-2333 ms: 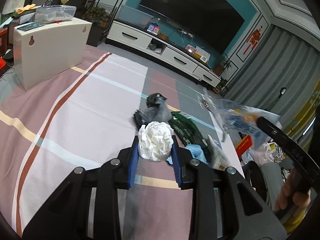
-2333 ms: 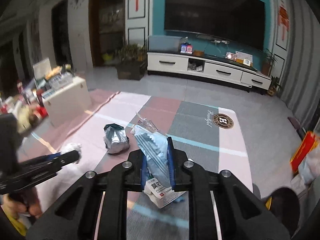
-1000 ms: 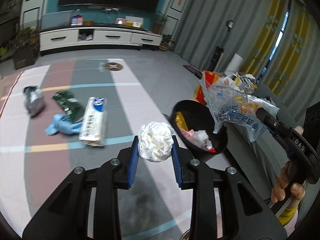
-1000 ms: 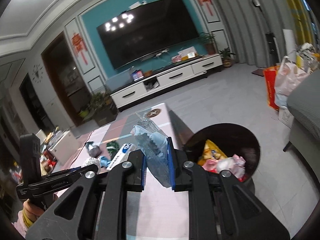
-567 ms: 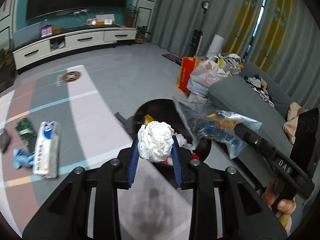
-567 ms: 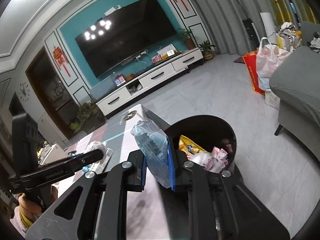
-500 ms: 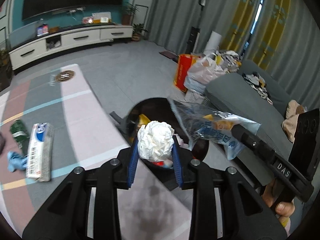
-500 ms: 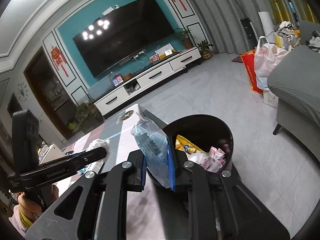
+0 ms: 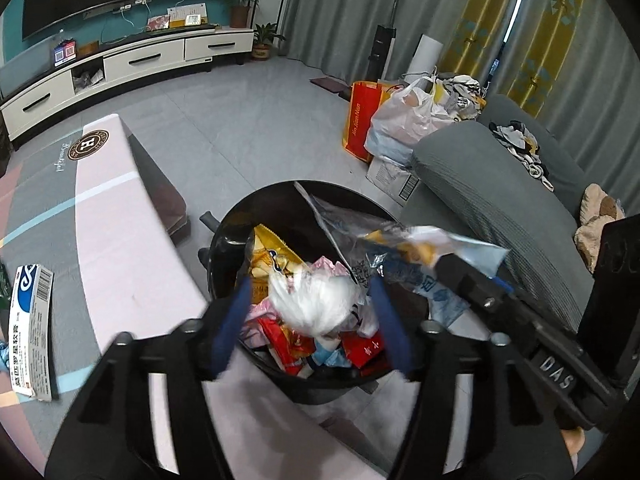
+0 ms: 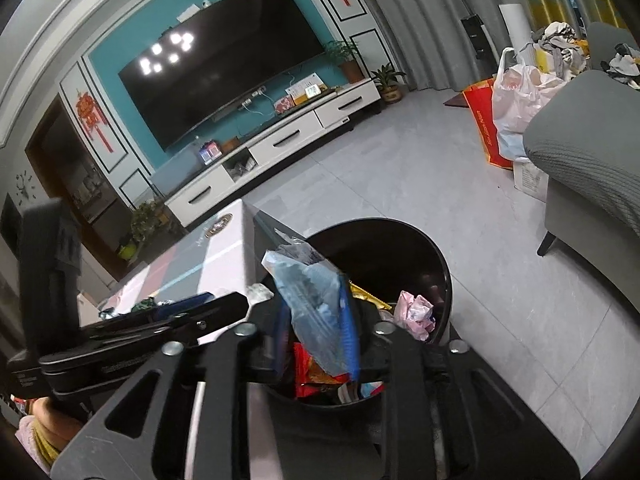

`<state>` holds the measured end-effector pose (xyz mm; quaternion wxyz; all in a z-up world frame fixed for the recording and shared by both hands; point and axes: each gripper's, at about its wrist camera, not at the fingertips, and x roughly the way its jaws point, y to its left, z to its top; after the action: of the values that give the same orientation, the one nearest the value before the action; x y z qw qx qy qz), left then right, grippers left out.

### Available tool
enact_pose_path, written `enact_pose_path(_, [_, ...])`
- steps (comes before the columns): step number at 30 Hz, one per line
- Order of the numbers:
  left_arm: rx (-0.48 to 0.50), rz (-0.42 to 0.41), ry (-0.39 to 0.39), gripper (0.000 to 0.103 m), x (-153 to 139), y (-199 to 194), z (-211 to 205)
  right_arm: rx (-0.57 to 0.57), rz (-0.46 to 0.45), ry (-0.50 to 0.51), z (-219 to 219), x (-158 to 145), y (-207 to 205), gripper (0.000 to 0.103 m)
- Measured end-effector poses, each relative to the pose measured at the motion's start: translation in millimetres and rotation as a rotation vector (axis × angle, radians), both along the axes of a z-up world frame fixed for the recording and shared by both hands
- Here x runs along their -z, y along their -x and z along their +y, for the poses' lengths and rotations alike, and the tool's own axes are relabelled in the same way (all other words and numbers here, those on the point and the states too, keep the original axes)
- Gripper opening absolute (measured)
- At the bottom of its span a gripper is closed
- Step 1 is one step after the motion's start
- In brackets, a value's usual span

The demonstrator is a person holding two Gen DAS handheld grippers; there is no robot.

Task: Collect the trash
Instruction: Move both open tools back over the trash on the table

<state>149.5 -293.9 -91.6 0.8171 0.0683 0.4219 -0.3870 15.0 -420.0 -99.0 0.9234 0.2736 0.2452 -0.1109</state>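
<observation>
Left wrist view: the left hand-held gripper [image 9: 310, 314] is opening, its pads clear of the white paper wad [image 9: 316, 304] over the black bin [image 9: 224, 240]. The right hand-held gripper [image 10: 316, 336] is opening around a blue wrapper [image 10: 310, 300] above that bin.

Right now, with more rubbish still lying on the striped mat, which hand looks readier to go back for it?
The left, probably. The left gripper has its jaws opening wide, the white paper wad loose between them over the black bin. The right gripper is opening too, but the blue wrapper still sits between its fingers.
</observation>
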Motion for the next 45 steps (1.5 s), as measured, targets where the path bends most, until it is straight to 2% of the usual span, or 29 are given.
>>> enact_pose_path(1, [0.000, 0.000, 0.000, 0.066, 0.1, 0.4, -0.3, 0.004, 0.006, -0.005, -2.0, 2.3, -1.8, 0.041])
enact_pose_path(2, [-0.001, -0.002, -0.001, 0.066, 0.3, -0.1, 0.5, 0.009, 0.012, -0.010, -4.1, 4.3, -3.4, 0.052])
enact_pose_path(4, [-0.006, -0.009, -0.002, 0.069, -0.5, -0.1, 4.6, 0.025, 0.019, -0.029, -7.2, 7.9, -2.4, 0.062])
enact_pose_path(8, [-0.022, -0.009, -0.003, 0.075, -0.7, 1.2, 18.1, 0.040, 0.024, -0.053, -10.6, 9.4, 4.0, 0.067])
enact_pose_path(13, [-0.047, 0.003, 0.008, 0.081, 1.1, 9.0, 48.0, 0.045, 0.011, -0.069, -10.9, 4.9, 14.9, 0.068])
enact_pose_path(19, [-0.126, 0.031, 0.026, 0.085, 6.8, 24.6, 105.7, 0.006, 0.029, -0.059, 5.1, -0.7, 22.7, 0.068])
enact_pose_path(26, [-0.308, 0.024, -0.001, 0.087, 12.8, 41.5, 195.3, -0.095, 0.070, -0.053, 45.9, -6.0, 12.9, 0.068])
enact_pose_path(30, [-0.451, 0.022, -0.021, 0.088, 17.2, 46.5, 259.4, -0.163, 0.088, -0.036, 74.5, -11.2, -0.2, 0.068])
enact_pose_path(36, [-0.613, 0.053, 0.000, 0.088, 22.0, 52.1, 335.2, -0.277, 0.133, -0.003, 124.1, -13.4, -26.7, 0.068])
enact_pose_path(40, [-0.661, 0.052, 0.013, 0.088, 24.4, 54.6, 356.1, -0.352, 0.172, 0.025, 162.7, -10.2, -45.0, 0.068])
enact_pose_path(45, [-0.661, 0.074, 0.057, 0.088, 30.0, 47.1, 365.7, -0.433, 0.215, 0.047, 204.3, -1.4, -66.1, 0.068])
